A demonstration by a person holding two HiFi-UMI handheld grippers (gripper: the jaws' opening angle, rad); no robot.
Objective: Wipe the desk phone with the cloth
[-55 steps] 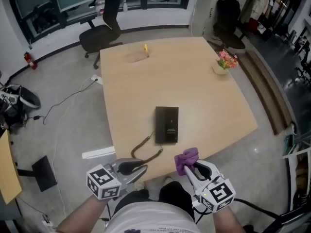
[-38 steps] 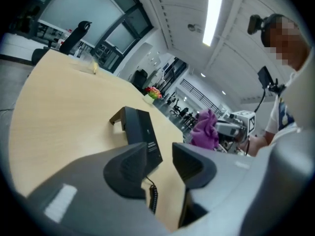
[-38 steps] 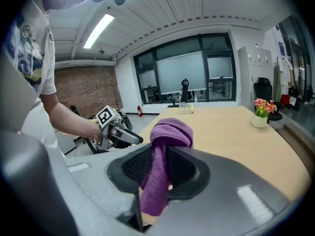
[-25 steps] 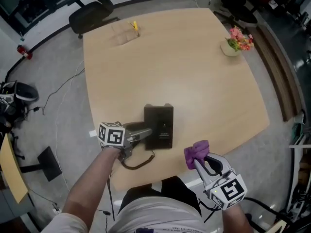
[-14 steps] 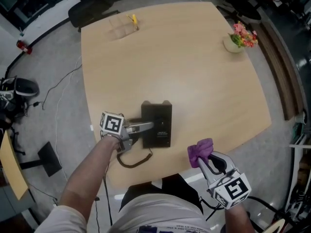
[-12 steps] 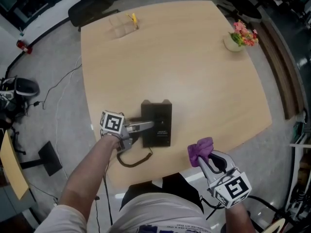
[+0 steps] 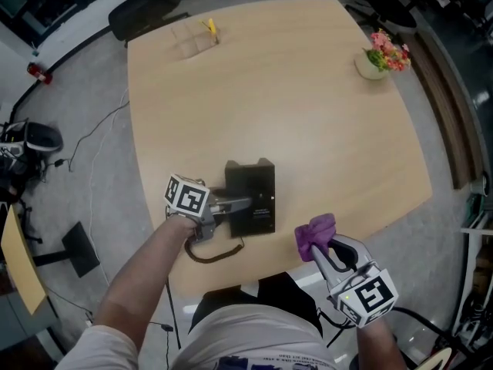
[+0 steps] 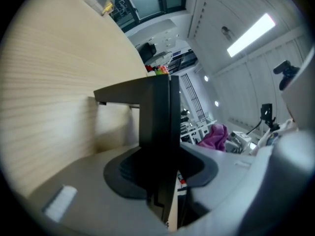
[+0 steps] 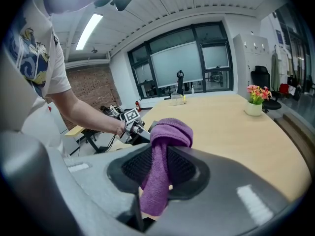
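The desk phone (image 7: 252,199) is a flat black slab, longer than it is wide, with faint pale print on its top. It lies on the near part of a light wooden table (image 7: 308,114). A dark coiled cord (image 7: 213,253) loops just near and to the left of it.

The left gripper (image 7: 237,204) reaches in from the phone's left. Its jaws have just been closing and stand half shut on the phone's left edge, the black body filling the gap between the pads. To the phone's near right, off the table's edge, the right gripper (image 7: 323,247) is clamped tight on a purple cloth (image 7: 314,233), which bunches above the jaws.

Well beyond the phone, at the far right corner, stands a pot of pink flowers (image 7: 376,58); at the far left edge is a small yellow item (image 7: 210,28). Past that is a black office chair (image 7: 146,14) on a grey floor (image 7: 85,176). The right gripper view shows large windows and a brick wall.
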